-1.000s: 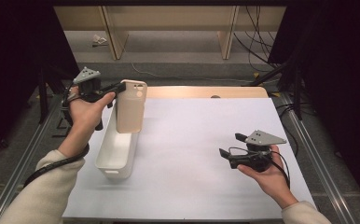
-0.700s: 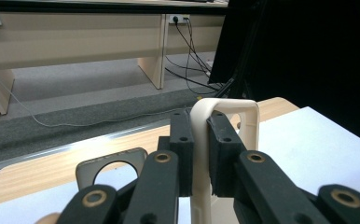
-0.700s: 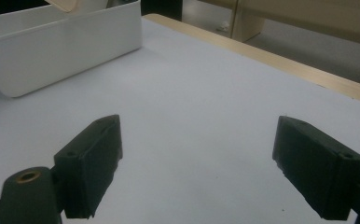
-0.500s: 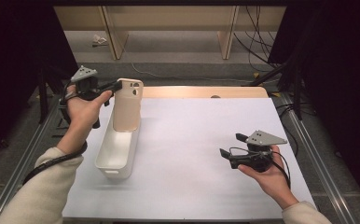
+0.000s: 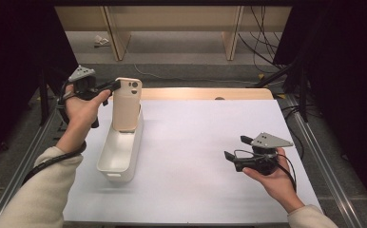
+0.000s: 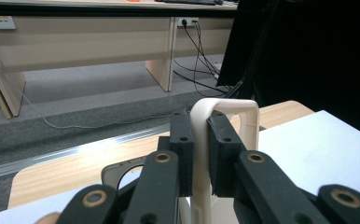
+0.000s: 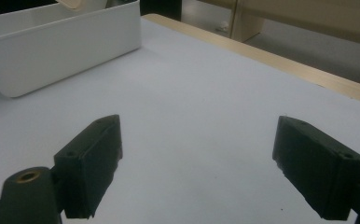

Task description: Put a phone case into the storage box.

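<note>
A beige phone case (image 5: 126, 107) stands upright, its lower end at the far end of a white oblong bin (image 5: 117, 156); whether it touches the bin I cannot tell. My left gripper (image 5: 117, 86) is shut on the case's upper edge from the left. In the left gripper view the pads (image 6: 182, 140) of the left gripper (image 6: 200, 128) press on the thin rim of the case (image 6: 227, 105). My right gripper (image 5: 236, 147) is held low over the table's right side, open and with nothing in it. Its jaws stand wide apart around the right gripper's midpoint (image 7: 197, 158), facing the bin (image 7: 61, 42).
A white mat (image 5: 205, 128) covers the table, with a strip of bare wood (image 5: 196, 93) along the far edge. Metal rails (image 5: 314, 142) run down both sides. Cables and wooden bench legs (image 5: 231, 38) lie on the floor beyond.
My left hand has shifted a little to the left and the case has tilted slightly, still over the bin's far end. The right hand has stayed put.
</note>
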The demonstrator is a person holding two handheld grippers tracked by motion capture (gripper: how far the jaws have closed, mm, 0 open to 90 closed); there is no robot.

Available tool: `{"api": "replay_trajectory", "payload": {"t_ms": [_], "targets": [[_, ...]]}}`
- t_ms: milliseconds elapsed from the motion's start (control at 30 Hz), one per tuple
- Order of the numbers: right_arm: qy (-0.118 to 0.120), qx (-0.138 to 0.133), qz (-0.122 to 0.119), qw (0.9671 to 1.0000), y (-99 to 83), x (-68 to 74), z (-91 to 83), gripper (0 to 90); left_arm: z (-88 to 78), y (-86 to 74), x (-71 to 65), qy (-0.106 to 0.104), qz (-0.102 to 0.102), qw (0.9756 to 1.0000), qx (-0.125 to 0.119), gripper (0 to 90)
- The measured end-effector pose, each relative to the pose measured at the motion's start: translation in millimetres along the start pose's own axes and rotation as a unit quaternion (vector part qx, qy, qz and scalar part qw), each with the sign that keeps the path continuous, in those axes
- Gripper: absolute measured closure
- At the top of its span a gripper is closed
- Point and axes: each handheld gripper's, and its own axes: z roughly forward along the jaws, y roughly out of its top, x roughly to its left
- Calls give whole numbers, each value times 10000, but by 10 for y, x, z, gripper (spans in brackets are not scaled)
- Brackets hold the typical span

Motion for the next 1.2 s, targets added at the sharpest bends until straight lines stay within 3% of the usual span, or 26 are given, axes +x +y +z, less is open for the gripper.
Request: {"api": "replay_trajectory", "payload": {"t_ms": [1200], "targets": [[12, -1, 18, 10000, -4, -14, -6, 167, 166, -68, 204, 138, 20, 9999, -26, 816]]}}
